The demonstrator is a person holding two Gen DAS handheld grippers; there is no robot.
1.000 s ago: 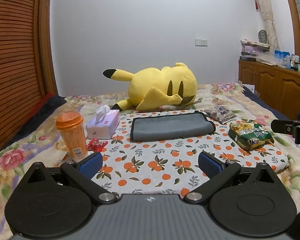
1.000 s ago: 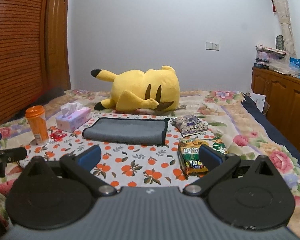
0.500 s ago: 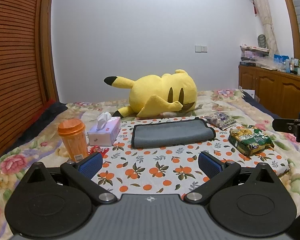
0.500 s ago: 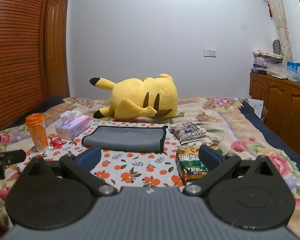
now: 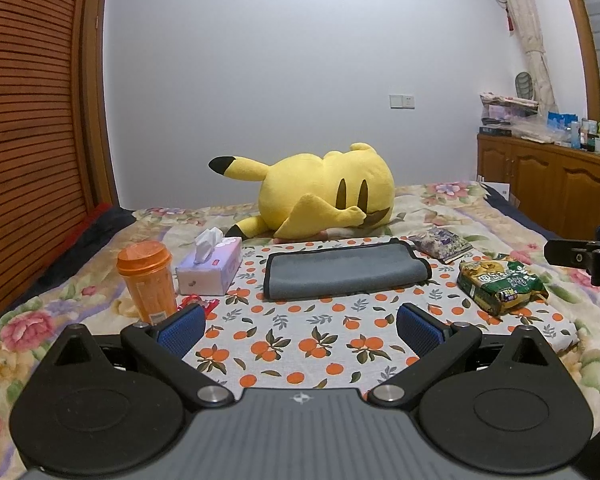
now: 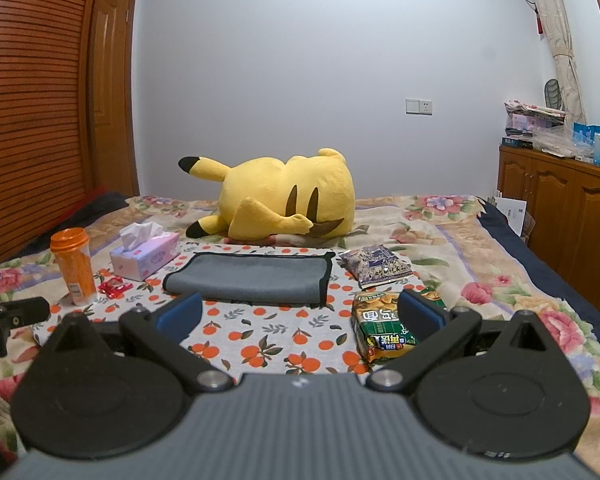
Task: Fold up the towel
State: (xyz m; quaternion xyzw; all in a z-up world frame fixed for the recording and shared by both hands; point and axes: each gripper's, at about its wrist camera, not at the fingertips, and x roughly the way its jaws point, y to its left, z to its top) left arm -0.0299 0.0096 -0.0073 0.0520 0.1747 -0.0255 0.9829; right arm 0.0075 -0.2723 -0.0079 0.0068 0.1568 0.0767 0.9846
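A grey towel with a dark border lies folded flat on an orange-print cloth on the bed; it also shows in the right wrist view. My left gripper is open and empty, held above the cloth, well short of the towel. My right gripper is open and empty, also short of the towel, with its right finger over a green snack bag. The right gripper's edge shows at the far right of the left wrist view.
A yellow plush toy lies behind the towel. An orange cup, a tissue box and red wrappers sit left of it. A purple snack packet and the green bag sit right. A wooden cabinet stands far right.
Both views have tilted upward and drawn back a little, so the bed and towel sit lower in frame. The towel and other objects have not moved. Both grippers stay open.
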